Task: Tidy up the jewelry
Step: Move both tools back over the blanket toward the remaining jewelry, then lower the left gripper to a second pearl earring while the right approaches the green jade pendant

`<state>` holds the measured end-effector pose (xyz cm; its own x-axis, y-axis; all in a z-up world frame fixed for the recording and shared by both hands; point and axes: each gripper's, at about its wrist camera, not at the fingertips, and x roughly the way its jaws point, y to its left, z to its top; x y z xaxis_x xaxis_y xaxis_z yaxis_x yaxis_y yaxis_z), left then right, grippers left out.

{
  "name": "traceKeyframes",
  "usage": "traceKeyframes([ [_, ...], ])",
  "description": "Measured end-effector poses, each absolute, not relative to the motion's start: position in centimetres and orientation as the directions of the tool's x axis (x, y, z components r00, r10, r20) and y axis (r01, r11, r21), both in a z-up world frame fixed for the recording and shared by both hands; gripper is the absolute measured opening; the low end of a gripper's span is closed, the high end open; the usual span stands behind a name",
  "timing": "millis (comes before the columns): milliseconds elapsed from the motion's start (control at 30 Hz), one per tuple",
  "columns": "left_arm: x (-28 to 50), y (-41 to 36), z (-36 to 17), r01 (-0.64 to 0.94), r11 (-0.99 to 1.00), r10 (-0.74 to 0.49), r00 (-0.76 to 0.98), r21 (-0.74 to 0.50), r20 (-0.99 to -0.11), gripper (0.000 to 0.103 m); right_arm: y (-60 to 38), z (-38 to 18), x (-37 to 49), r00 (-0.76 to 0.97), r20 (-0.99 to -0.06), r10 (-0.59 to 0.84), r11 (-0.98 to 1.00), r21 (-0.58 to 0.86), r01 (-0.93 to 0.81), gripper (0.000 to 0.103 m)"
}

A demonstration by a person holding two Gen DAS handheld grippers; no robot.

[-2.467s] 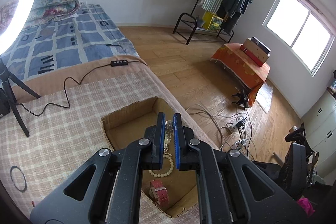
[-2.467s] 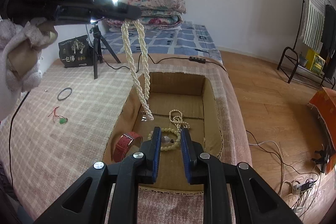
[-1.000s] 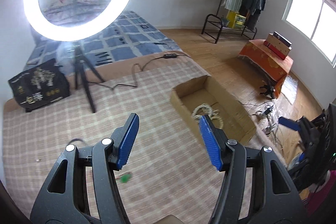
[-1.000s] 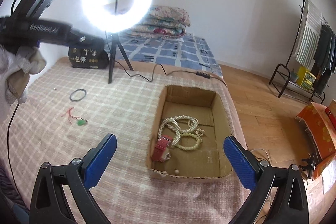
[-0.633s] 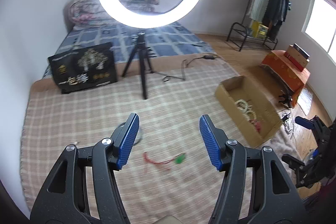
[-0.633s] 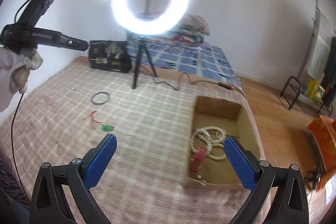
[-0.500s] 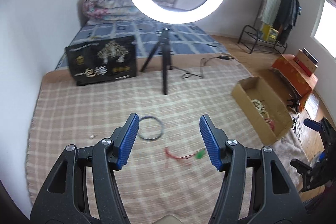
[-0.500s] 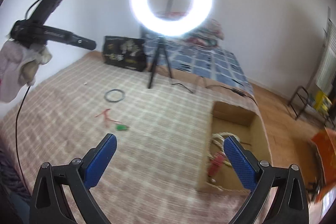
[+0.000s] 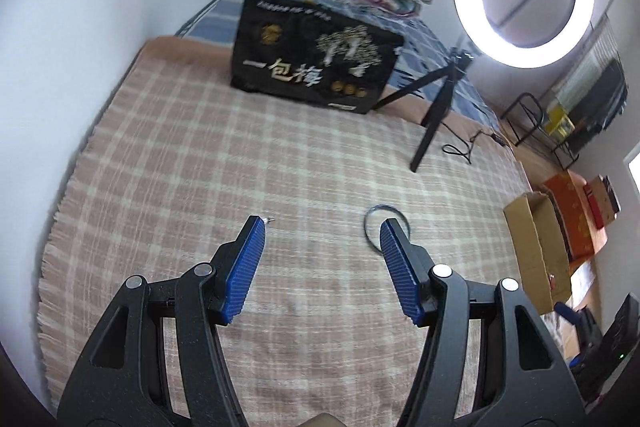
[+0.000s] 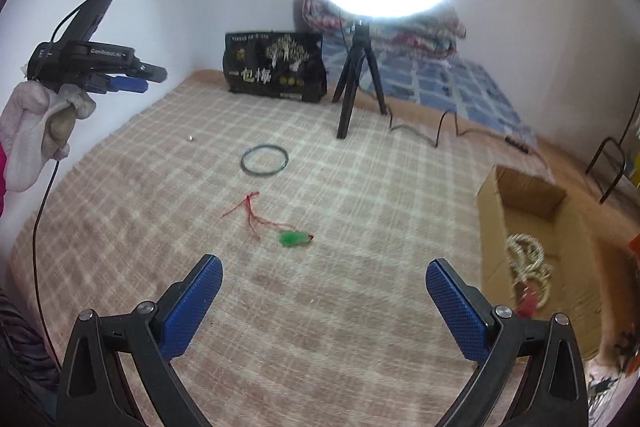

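Between the left gripper's (image 9: 322, 233) blue jaws, which stand apart with nothing in them, lies only the checked blanket (image 9: 224, 163) of the bed; a dark bangle (image 9: 386, 225) sits just behind the right-hand jaw tip, and a tiny earring (image 9: 270, 221) beside the other tip. Ahead of the right gripper's (image 10: 324, 275) jaws, spread wide and empty, lies a green pendant on red cord (image 10: 294, 238), and off to their right the cardboard box (image 10: 532, 203) holding pearl necklaces (image 10: 526, 255)
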<state>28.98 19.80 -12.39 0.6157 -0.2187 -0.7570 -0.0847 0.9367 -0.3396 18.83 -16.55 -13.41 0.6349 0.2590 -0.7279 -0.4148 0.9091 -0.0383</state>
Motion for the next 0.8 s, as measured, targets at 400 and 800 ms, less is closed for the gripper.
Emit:
traceKeyframes([
  [400, 31.8, 20.8, -18.3, -0.080, 0.966, -0.165, 0.538, -0.244, -0.827, 0.047, -15.6, -17.1, 21.6, 0.576, -0.779, 0.250, 0.916, -0.002, -0.401, 0.085],
  [800, 32.3, 19.6, -20.2, 0.104, 0.989, -0.143, 0.564, -0.102, -0.814, 0.047, -13.9, -20.1, 23.7, 0.581, -0.761, 0.291, 0.904, 0.019, -0.428, 0.080],
])
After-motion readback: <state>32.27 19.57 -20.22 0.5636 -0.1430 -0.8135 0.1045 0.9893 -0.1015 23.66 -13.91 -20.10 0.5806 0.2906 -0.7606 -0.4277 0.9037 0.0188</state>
